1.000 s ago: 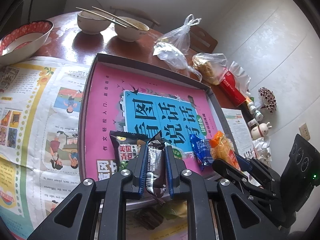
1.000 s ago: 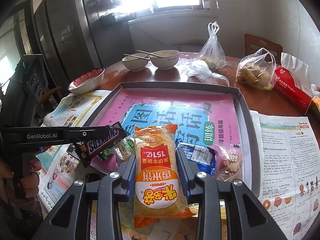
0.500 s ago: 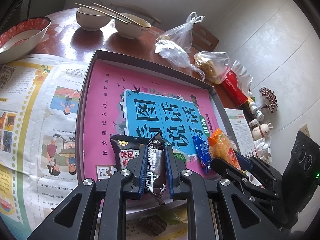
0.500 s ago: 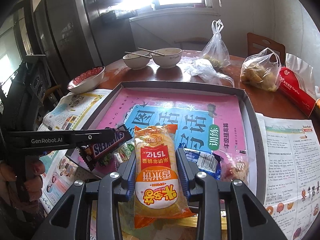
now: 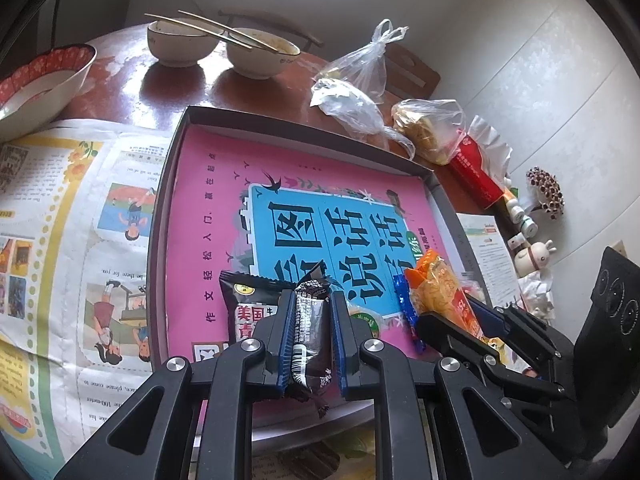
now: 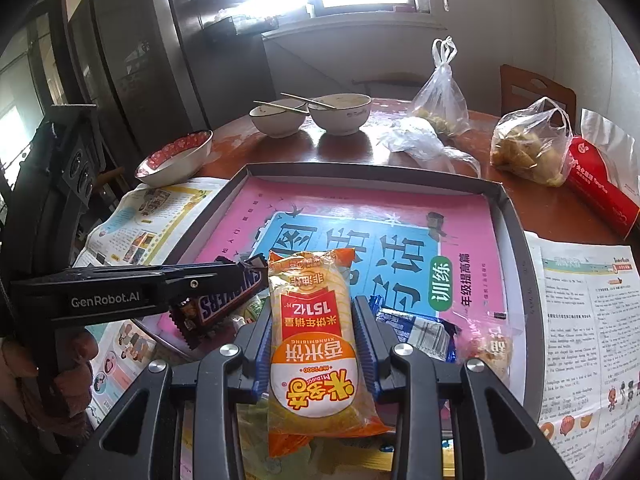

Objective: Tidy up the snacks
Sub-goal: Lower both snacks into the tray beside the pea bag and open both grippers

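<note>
The brown Snickers chocolate bar [image 5: 310, 334] is pinched edge-on between the closed fingers of the left gripper [image 5: 310, 300], hanging over the near edge of the shallow grey tray lined with a pink and blue book cover [image 6: 516, 240], probably so it can be set down flat inside. The orange and yellow rice-cracker packet [image 6: 316, 344] is clamped lengthwise in the right gripper [image 6: 314, 312], also above the tray's near edge, beside the bar. Already in the tray's near end lie a dark green-pea snack bag [image 5: 244, 300] and a blue wrapped packet [image 6: 420, 334]. Beyond the tray's far wall stand two white bowls with chopsticks [image 6: 308, 114].
</note>
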